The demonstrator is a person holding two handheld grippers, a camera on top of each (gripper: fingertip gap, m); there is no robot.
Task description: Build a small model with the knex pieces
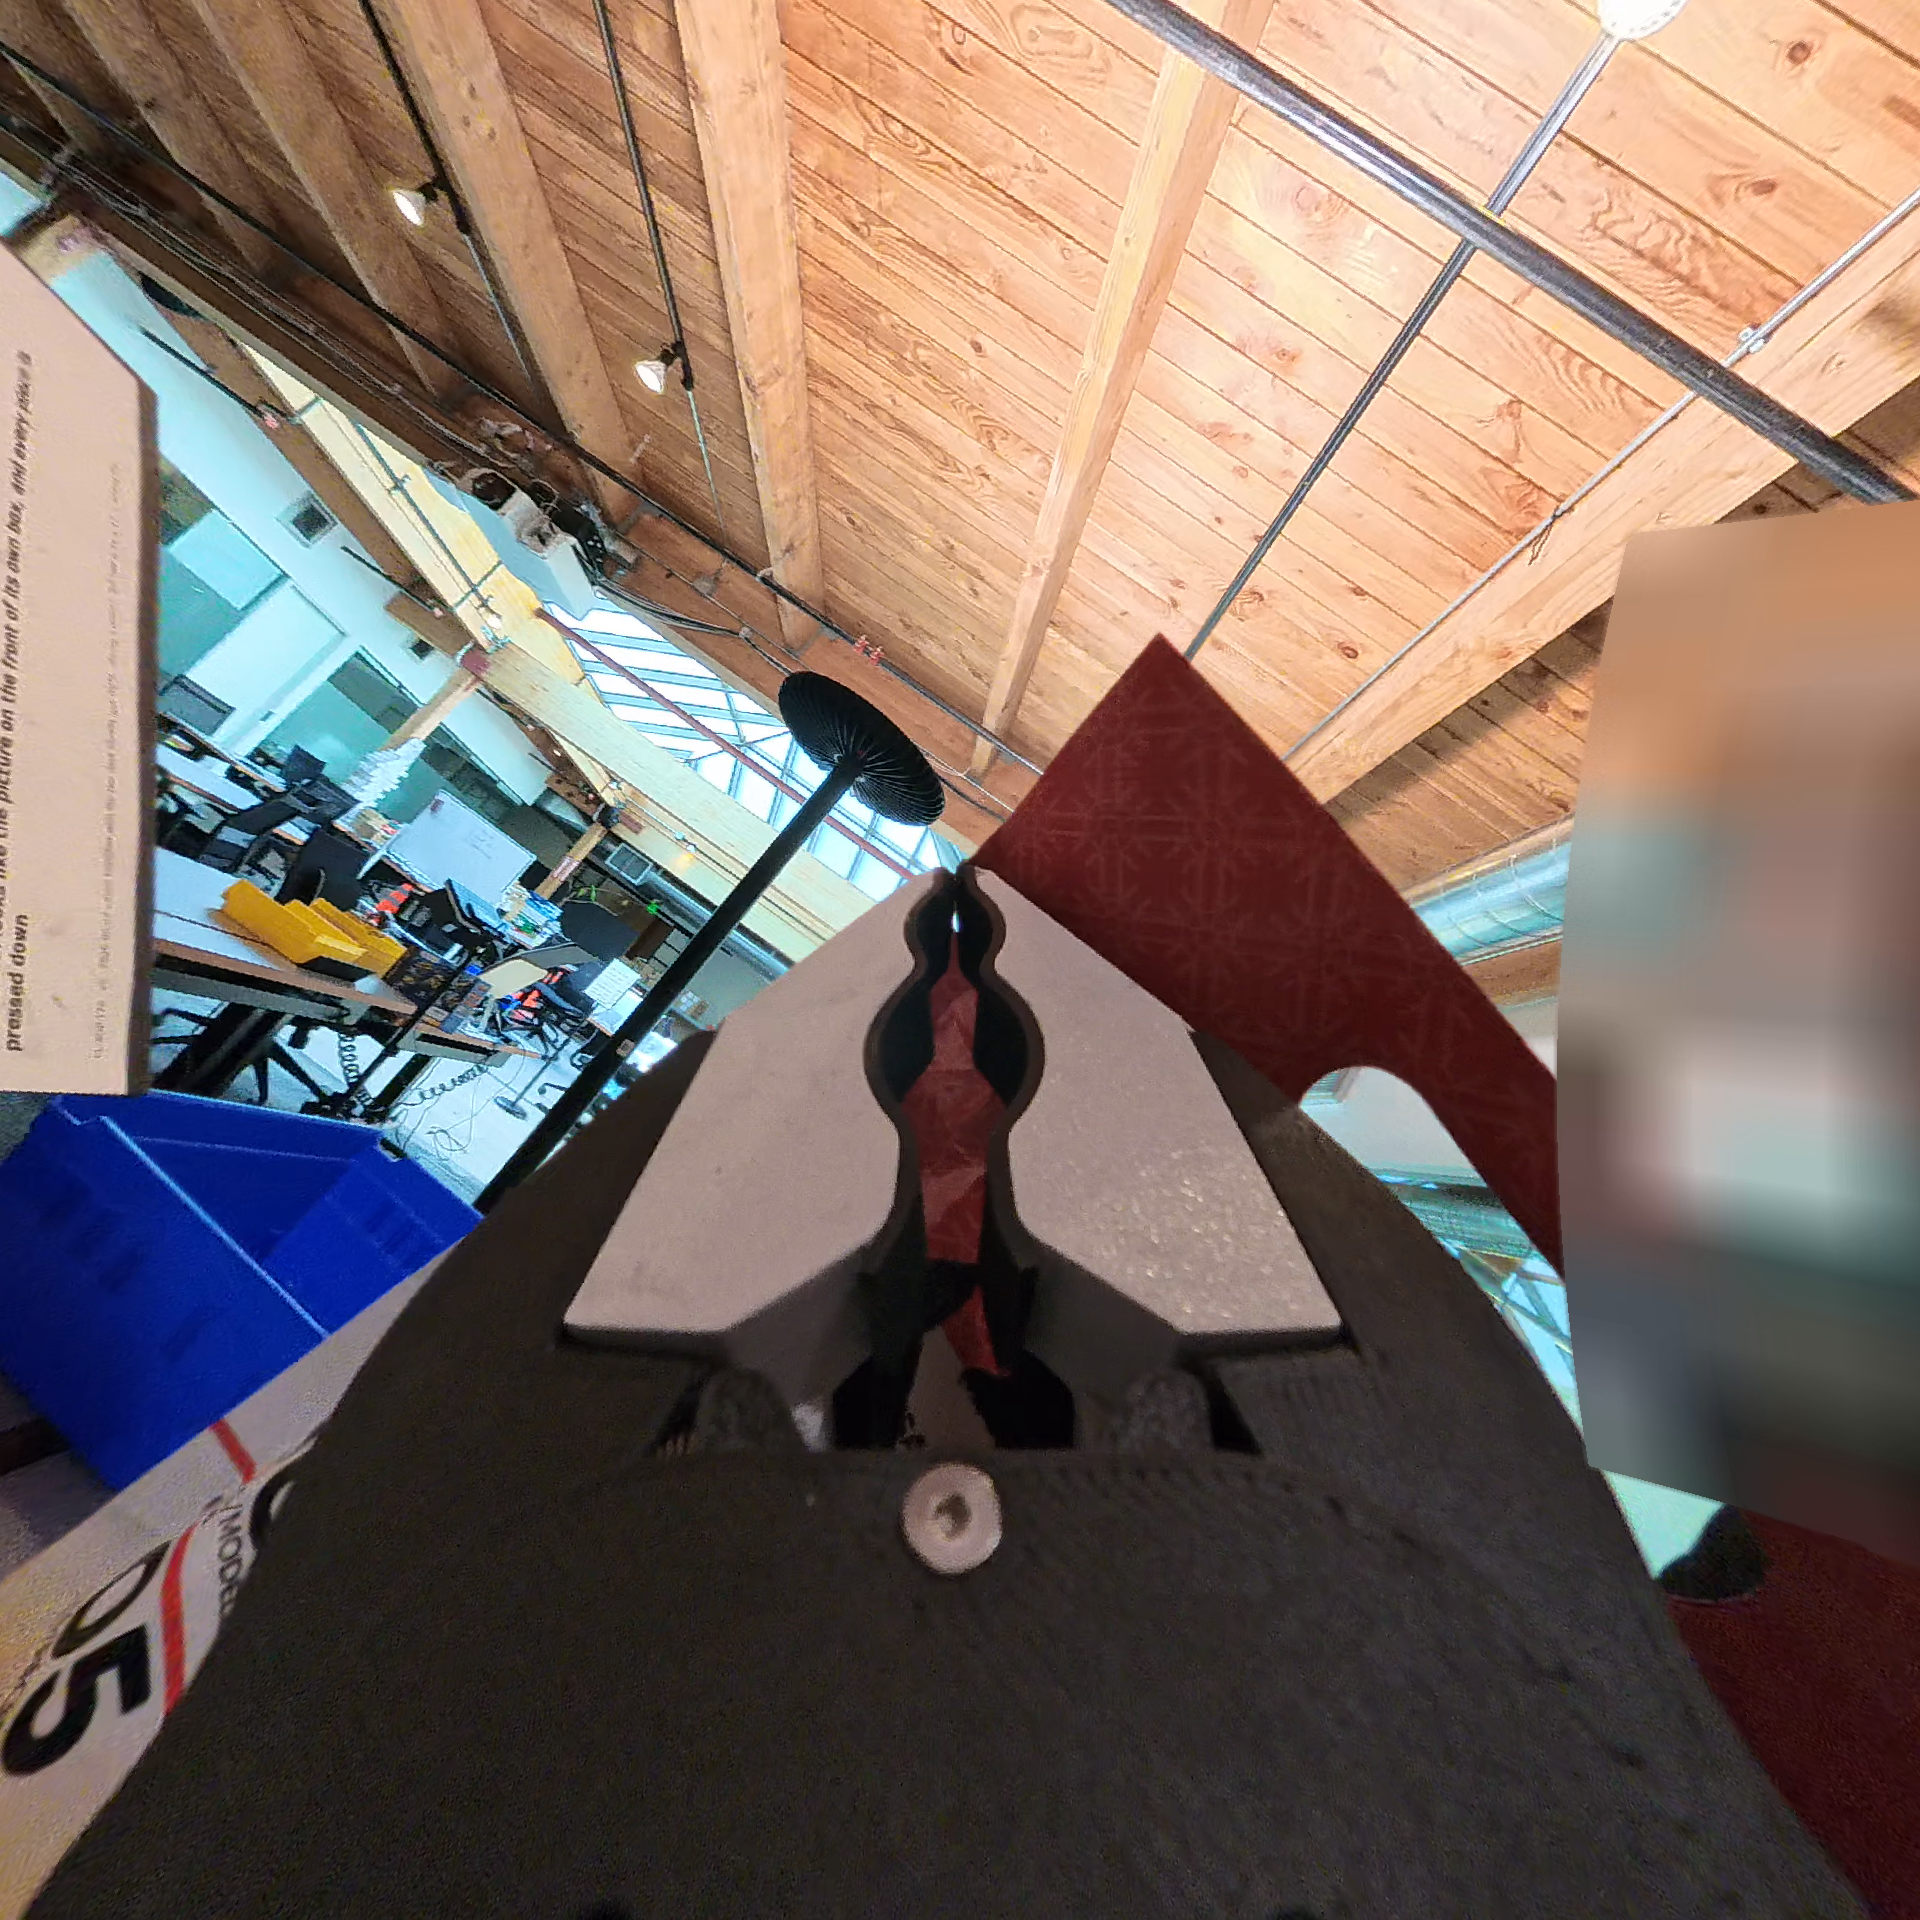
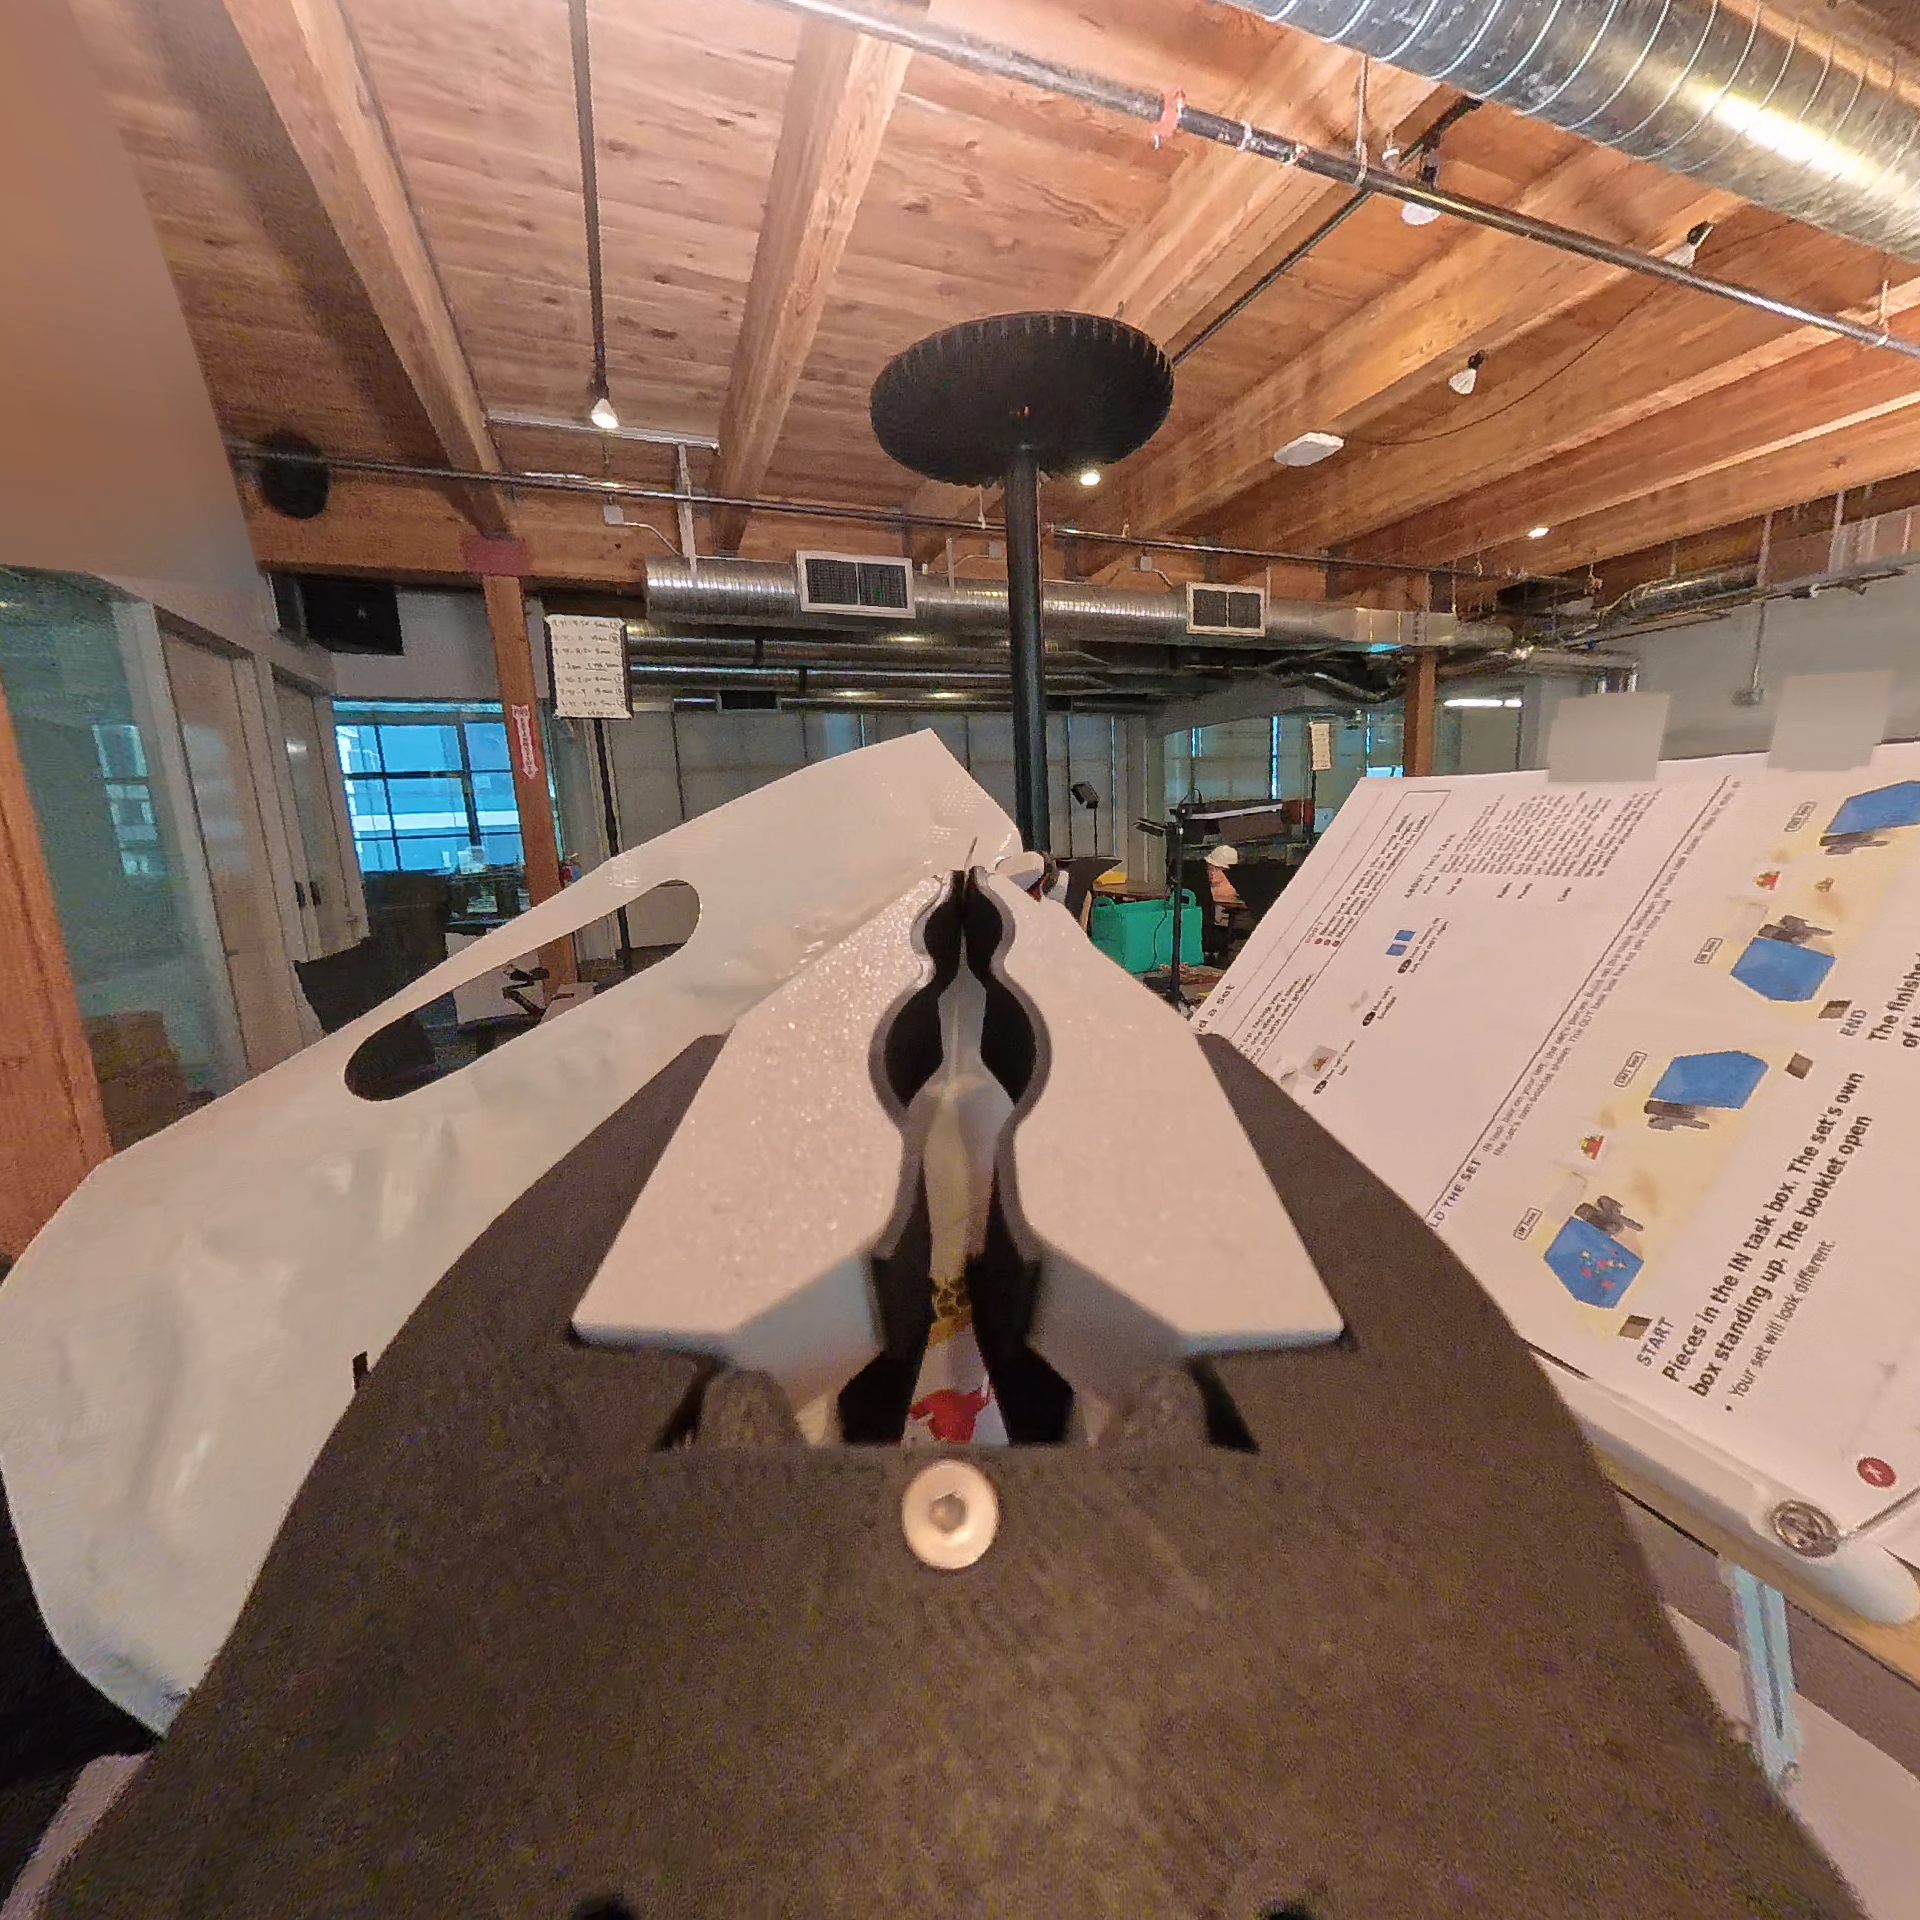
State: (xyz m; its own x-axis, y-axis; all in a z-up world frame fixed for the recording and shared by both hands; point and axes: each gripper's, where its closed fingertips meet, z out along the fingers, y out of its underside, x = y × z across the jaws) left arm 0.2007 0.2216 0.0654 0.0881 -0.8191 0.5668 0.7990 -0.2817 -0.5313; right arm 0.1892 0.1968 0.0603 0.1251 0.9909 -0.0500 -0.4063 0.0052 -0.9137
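The left tongs [image 1: 958, 883] are pinched tight on a dark red patterned sheet [image 1: 1226, 935], thin and flat, with a rounded handle cut-out along one edge; the sheet runs down the slot between the grey fingers [image 1: 790, 1132] and fans out up and to the right, against the timber plank ceiling [image 1: 1143, 364]. To the left, low in that view, sits a blue plastic bin [image 1: 177, 1247], with a cardboard panel [image 1: 73, 675] bearing print above it and a black pole with a ribbed disc top [image 1: 860, 743] beyond.

The right tongs [image 2: 964, 883] are closed on a white plastic bag [image 2: 312, 1195], its oval handle hole [image 2: 520, 987] showing to the left; the film is gripped between the fingers [image 2: 790, 1132] and drapes away left and downward. Just right of these tongs a printed instruction sheet [image 2: 1610, 1039] stands tilted on a stand. The same black pole rises behind, under wooden beams and a silver duct [image 2: 1662, 94].
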